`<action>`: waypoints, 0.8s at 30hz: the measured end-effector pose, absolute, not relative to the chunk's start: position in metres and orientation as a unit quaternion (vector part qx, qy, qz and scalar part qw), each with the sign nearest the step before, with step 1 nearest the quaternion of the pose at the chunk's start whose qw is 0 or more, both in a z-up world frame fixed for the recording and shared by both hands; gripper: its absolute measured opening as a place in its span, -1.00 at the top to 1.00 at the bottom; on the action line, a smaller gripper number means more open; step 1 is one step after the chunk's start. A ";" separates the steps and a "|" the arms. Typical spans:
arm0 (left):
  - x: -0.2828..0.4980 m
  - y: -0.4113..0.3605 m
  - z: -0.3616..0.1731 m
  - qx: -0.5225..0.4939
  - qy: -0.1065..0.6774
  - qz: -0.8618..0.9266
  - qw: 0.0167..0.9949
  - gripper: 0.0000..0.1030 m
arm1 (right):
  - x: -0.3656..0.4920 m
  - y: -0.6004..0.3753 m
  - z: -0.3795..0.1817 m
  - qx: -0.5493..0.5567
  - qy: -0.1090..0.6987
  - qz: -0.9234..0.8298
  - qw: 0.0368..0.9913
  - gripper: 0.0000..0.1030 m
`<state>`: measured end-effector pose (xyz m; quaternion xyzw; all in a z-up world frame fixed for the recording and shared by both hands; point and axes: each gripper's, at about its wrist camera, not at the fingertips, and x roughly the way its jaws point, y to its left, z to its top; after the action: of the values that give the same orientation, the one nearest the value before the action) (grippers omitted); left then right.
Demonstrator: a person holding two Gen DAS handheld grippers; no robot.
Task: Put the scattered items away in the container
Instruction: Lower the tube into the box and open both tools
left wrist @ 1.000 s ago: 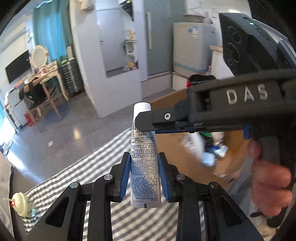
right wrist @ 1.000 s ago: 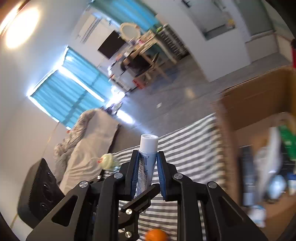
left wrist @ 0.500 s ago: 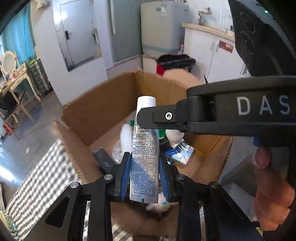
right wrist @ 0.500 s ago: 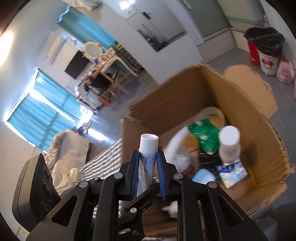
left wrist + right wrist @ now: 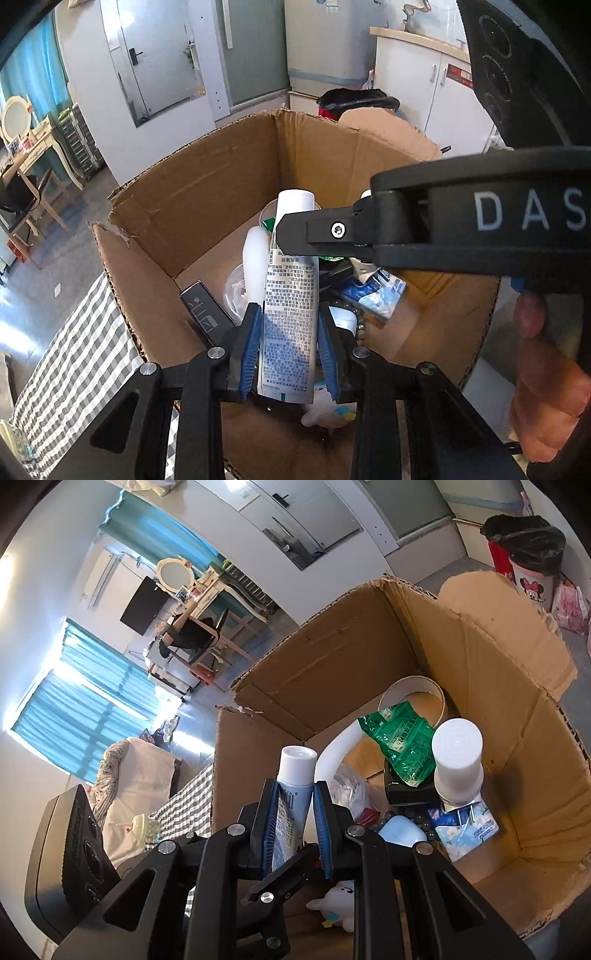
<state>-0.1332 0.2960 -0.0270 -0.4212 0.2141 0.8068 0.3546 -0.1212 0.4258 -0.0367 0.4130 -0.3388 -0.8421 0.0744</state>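
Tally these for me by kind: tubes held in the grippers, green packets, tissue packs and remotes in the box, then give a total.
Tube: 1
Green packet: 1
Tissue pack: 1
Remote: 1
Total: 4

Bin with black liner sat upper right; vanity mirror and black chair upper left.
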 end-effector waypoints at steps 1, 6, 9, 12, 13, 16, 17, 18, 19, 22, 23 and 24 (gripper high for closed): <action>-0.133 0.296 -0.028 -0.422 0.214 0.807 0.354 0.41 | -0.122 0.426 -0.037 0.414 -0.339 -0.842 0.074 0.63; -0.135 0.296 -0.029 -0.424 0.216 0.807 0.351 0.41 | -0.121 0.430 -0.033 0.408 -0.337 -0.846 0.070 0.64; -0.133 0.295 -0.028 -0.421 0.216 0.807 0.353 0.41 | -0.120 0.430 -0.032 0.408 -0.337 -0.846 0.071 0.64; -0.130 0.295 -0.029 -0.420 0.218 0.808 0.352 0.41 | -0.119 0.429 -0.033 0.409 -0.338 -0.845 0.075 0.64; -0.129 0.296 -0.029 -0.419 0.219 0.808 0.352 0.41 | -0.119 0.429 -0.032 0.408 -0.335 -0.846 0.074 0.64; -0.126 0.296 -0.026 -0.412 0.221 0.811 0.353 0.15 | -0.115 0.429 -0.028 0.404 -0.330 -0.851 0.066 0.57; -0.126 0.295 -0.024 -0.407 0.221 0.814 0.350 -0.27 | -0.114 0.430 -0.027 0.401 -0.332 -0.851 0.064 0.48; -0.125 0.294 -0.022 -0.401 0.221 0.819 0.346 -0.57 | -0.112 0.431 -0.025 0.398 -0.333 -0.852 0.061 0.27; -0.124 0.293 -0.019 -0.394 0.221 0.823 0.344 -0.62 | -0.110 0.432 -0.023 0.395 -0.329 -0.856 0.054 0.20; -0.121 0.286 -0.011 -0.387 0.213 0.828 0.345 -0.64 | -0.108 0.431 -0.016 0.392 -0.316 -0.863 0.044 0.20; -0.122 0.283 -0.009 -0.387 0.211 0.829 0.344 -0.65 | -0.107 0.430 -0.014 0.391 -0.315 -0.864 0.044 0.20; -0.122 0.281 -0.007 -0.389 0.207 0.830 0.341 -0.67 | -0.106 0.429 -0.013 0.390 -0.313 -0.865 0.043 0.20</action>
<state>-0.1225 0.2809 -0.0069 -0.3888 0.2073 0.8303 0.3413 -0.1060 0.4287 -0.0125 0.3900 -0.3132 -0.8649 0.0431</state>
